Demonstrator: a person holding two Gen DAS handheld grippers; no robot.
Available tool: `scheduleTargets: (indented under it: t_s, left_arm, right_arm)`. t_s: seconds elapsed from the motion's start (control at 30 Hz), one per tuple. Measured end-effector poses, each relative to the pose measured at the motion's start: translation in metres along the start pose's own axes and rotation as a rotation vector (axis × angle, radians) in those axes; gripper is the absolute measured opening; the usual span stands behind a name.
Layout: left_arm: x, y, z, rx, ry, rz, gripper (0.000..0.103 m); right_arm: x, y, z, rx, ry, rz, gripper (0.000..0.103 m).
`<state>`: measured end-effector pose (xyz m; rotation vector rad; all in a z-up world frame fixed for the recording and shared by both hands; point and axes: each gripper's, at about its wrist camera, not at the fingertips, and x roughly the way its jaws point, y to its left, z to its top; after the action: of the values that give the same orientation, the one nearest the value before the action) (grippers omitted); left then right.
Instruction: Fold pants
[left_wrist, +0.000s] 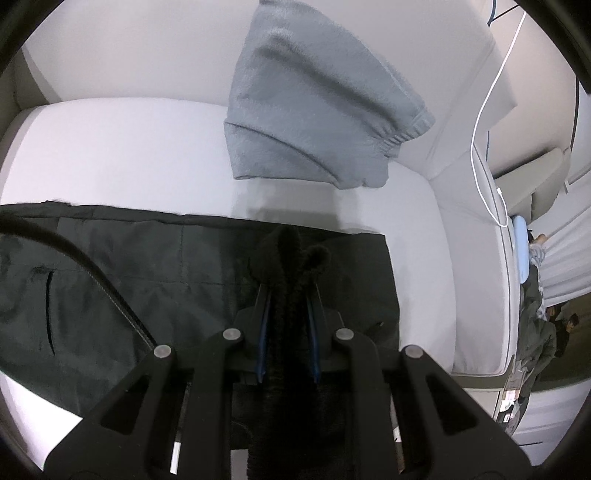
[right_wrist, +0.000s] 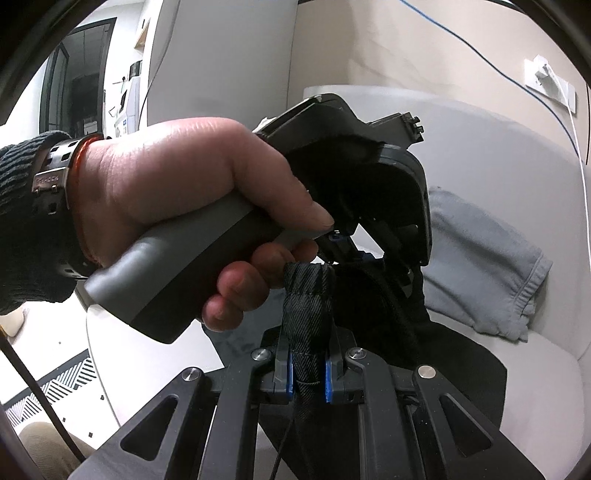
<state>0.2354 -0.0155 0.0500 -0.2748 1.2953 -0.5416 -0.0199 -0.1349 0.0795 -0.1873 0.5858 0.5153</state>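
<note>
Both grippers, left gripper (left_wrist: 288, 299) and right gripper (right_wrist: 308, 365), are matte black linkages with silver pivot screws and blue finger pads (right_wrist: 290, 373). The bare left hand (right_wrist: 177, 192) (dark ribbed sleeve (right_wrist: 22, 229), perforated metal watchband (right_wrist: 51, 173)) wraps a grey handle (right_wrist: 184, 266).

We see the left tongs (left_wrist: 288, 291) clamped on a bunched fold of the black pants (left_wrist: 147, 266), which lie spread across the white sofa seat (left_wrist: 110, 147). Beyond them, a folded grey garment (left_wrist: 314, 103) leans against the backrest (left_wrist: 147, 44).
</note>
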Motion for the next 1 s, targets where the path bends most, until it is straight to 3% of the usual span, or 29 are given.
scheduleTargets:
  t_s: [0.4,1.0]
  left_arm:
    - [0.027,-0.001,0.001,0.113,-0.014,0.005,0.014]
    - [0.066,0.010,-0.004,0.186,-0.015,0.119,0.014]
  right_arm:
    - [0.033,0.009,-0.014,-0.049,0.057,-0.057,0.010]
    - [0.070,0.025,-0.046,-0.081,0.124,-0.117,0.011]
